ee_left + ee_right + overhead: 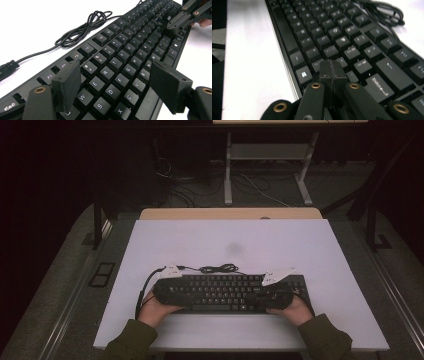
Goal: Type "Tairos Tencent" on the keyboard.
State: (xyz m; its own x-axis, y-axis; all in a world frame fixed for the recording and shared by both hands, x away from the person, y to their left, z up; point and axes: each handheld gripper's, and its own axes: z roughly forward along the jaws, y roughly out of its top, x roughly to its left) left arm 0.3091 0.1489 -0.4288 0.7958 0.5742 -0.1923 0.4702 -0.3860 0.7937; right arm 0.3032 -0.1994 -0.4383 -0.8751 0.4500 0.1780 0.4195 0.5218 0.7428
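Observation:
A black keyboard [225, 292] [130, 50] [332, 30] lies across the near middle of the white table [225, 240]. Its coiled black cable [217, 268] [82, 30] [387, 10] rests just behind it. My left gripper [169, 289] [117, 85] hovers over the keyboard's left end. It is open, with its jaws apart above the letter keys and nothing between the pads. My right gripper [270, 295] [333, 67] is shut, pads pressed together, low over the keys at the right end. The left gripper view has it at the far corner [185, 17].
The person's hands and green sleeves [130, 340] come in at the front edge. A faint grey smudge [234, 248] marks the table behind the cable. Beyond the table a wooden desk edge [230, 213], white frame legs [228, 175] and floor cables [200, 185] stand in the dark.

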